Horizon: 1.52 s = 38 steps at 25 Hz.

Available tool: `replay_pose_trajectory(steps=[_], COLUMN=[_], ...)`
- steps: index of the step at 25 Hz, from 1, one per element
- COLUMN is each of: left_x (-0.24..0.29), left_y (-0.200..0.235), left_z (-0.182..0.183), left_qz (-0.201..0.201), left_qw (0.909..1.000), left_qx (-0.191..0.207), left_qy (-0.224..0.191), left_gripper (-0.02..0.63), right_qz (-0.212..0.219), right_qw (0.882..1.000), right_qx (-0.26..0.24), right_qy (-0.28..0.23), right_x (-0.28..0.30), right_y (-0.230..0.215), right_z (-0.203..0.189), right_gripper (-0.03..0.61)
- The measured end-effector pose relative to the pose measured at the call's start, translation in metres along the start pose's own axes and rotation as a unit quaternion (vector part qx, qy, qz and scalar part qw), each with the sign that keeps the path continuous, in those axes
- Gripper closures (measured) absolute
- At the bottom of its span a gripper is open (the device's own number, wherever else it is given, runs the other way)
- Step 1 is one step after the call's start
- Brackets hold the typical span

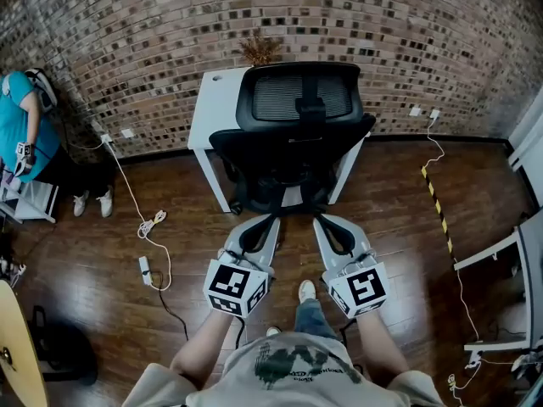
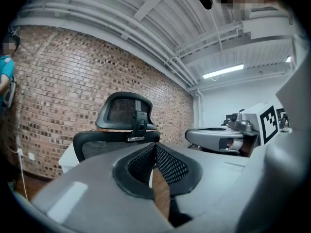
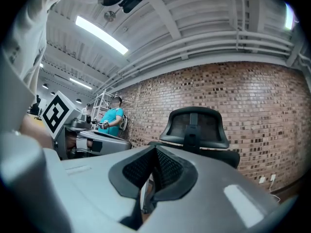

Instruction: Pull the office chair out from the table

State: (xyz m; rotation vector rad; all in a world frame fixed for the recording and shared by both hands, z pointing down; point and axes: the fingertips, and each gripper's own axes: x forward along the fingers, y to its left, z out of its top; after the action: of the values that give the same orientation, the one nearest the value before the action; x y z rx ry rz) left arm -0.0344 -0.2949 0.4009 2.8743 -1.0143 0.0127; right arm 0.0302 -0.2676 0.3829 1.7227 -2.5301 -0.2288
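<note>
The left gripper [image 1: 270,220] and right gripper [image 1: 322,220] have pale grey shells and black meshed pads [image 2: 171,167]; each bears a cube [image 1: 236,288] of black-and-white square markers; the person wears a beige short-sleeved T-shirt [image 1: 293,370] with a dark green print, blue jeans [image 1: 312,316] and white shoes [image 1: 306,291].

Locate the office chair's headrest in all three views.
Head view: headrest top centre, in front of the white table.
Left gripper view: headrest left of centre, above the jaws.
Right gripper view: headrest right of centre.
Shared landmark: brick wall behind it in all three.
</note>
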Motion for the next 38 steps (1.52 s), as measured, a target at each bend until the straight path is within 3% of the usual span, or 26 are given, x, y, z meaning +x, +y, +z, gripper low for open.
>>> replay_pose_trajectory(steps=[13, 25, 29, 38], left_x=[0.082, 0.112, 0.118, 0.116], left_y=[0.064, 0.119, 0.135, 0.193], left_z=[0.028, 0.023, 0.028, 0.029], left_qz=[0.052, 0.109, 0.118, 0.143], left_qw=[0.9984, 0.9917, 0.9868, 0.9652], left_qx=[0.02, 0.064, 0.106, 0.206], left_qy=[-0.009, 0.024, 0.034, 0.074], left_gripper=[0.595, 0.542, 0.502, 0.401], right_qz=[0.055, 0.076, 0.084, 0.104], right_qw=[0.998, 0.996, 0.995, 0.987], right_qx=[-0.026, -0.039, -0.054, -0.118], right_qy=[-0.014, -0.011, -0.004, 0.032], right_x=[0.081, 0.118, 0.125, 0.135], right_y=[-0.07, -0.135, -0.154, -0.193], right_z=[0.002, -0.016, -0.021, -0.037], right_gripper=[0.538, 0.508, 0.485, 0.405])
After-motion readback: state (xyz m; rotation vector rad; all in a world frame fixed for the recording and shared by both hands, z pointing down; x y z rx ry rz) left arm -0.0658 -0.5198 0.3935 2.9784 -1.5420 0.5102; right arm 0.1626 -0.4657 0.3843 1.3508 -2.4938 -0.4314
